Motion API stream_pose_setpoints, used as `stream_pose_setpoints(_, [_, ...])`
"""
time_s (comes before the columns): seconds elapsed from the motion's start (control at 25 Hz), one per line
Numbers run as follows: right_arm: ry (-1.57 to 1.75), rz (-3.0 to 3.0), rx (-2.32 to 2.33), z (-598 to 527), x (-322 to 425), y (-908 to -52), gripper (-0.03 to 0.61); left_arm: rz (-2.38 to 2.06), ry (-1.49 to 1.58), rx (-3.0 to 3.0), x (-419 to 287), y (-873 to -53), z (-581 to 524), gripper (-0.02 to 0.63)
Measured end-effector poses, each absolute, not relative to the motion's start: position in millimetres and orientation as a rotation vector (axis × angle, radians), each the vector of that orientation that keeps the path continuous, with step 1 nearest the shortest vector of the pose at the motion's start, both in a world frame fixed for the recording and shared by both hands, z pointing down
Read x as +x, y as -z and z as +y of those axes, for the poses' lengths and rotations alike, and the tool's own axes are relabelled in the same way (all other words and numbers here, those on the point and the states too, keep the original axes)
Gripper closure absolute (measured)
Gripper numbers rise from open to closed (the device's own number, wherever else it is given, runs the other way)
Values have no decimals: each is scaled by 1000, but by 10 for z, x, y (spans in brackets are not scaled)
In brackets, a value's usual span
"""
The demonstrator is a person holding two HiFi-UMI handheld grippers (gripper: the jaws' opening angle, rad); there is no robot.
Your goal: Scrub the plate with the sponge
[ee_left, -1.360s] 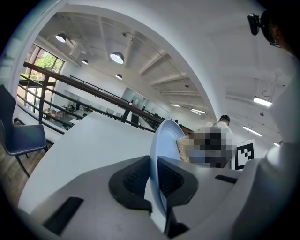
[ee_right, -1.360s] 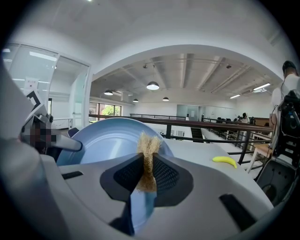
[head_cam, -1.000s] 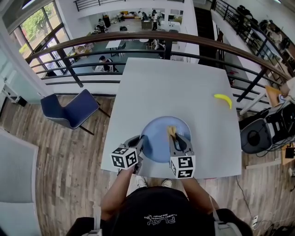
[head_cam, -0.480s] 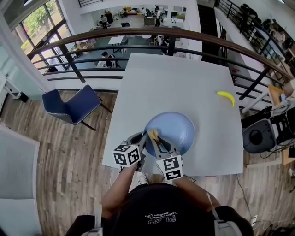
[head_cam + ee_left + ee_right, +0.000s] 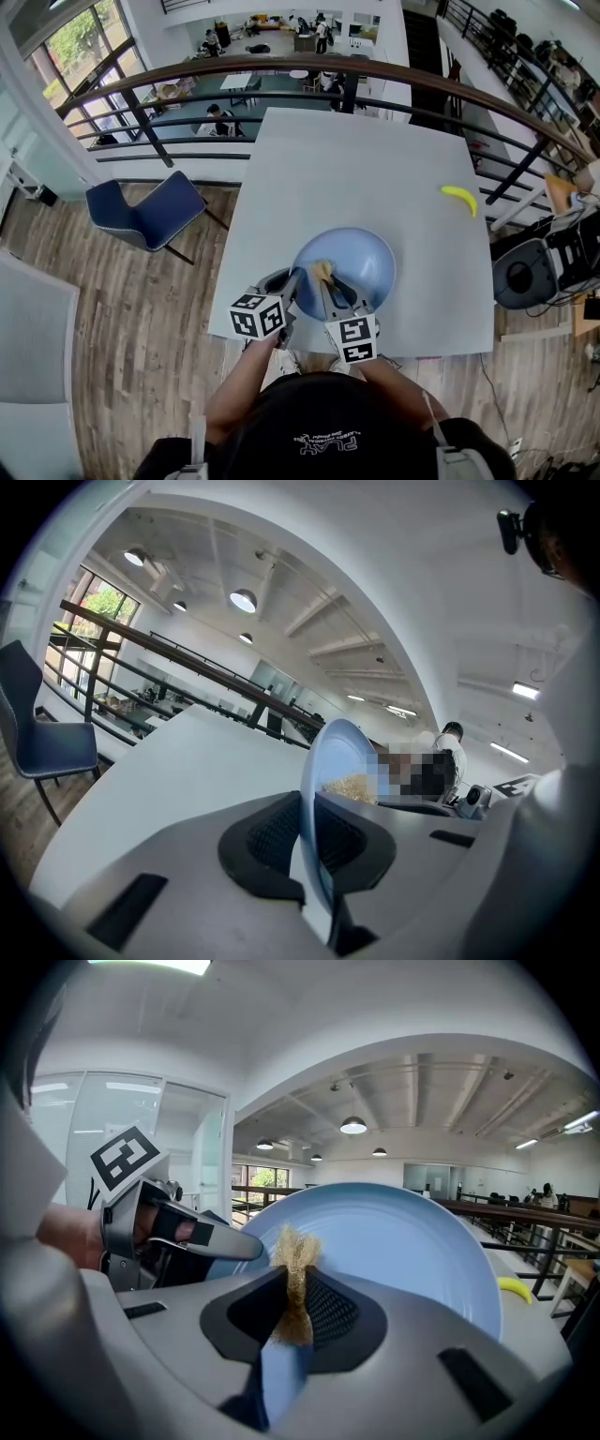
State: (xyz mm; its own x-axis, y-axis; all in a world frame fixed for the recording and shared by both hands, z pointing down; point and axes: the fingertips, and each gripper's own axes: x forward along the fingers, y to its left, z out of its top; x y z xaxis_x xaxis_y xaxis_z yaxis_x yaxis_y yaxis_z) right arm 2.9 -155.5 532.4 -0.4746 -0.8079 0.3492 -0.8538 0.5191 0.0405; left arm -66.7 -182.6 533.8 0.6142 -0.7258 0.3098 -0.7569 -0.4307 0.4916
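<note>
The pale blue plate (image 5: 354, 255) is propped up at a tilt above the near edge of the white bench (image 5: 347, 169), its hollow face towards the person. The left gripper (image 5: 292, 287) has its fingers (image 5: 272, 836) clenched on the plate's left rim. Whether the lower rim rests on the bench I cannot tell.

The right gripper (image 5: 328, 284) pinches a tan, fibrous sponge (image 5: 296, 1274) between its fingers (image 5: 330, 1312), and the tuft lies against the lower left of the plate's face.

I judge the scrubbing to be under way. No single frame shows how much of the face has been covered. Most of it lies beyond the sponge and looks smooth and bare.

The plate holds no food, water or suds that I can see. A banana (image 5: 459, 199) lies well apart near the bench's right edge.
</note>
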Motion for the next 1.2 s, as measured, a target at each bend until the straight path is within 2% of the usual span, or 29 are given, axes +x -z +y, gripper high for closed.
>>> stream_pose_setpoints(1.2, [-232, -2190, 1696, -1817, 1296, -5496, 511, -1159, -45, 2221, -612, -5334, -1810, 578])
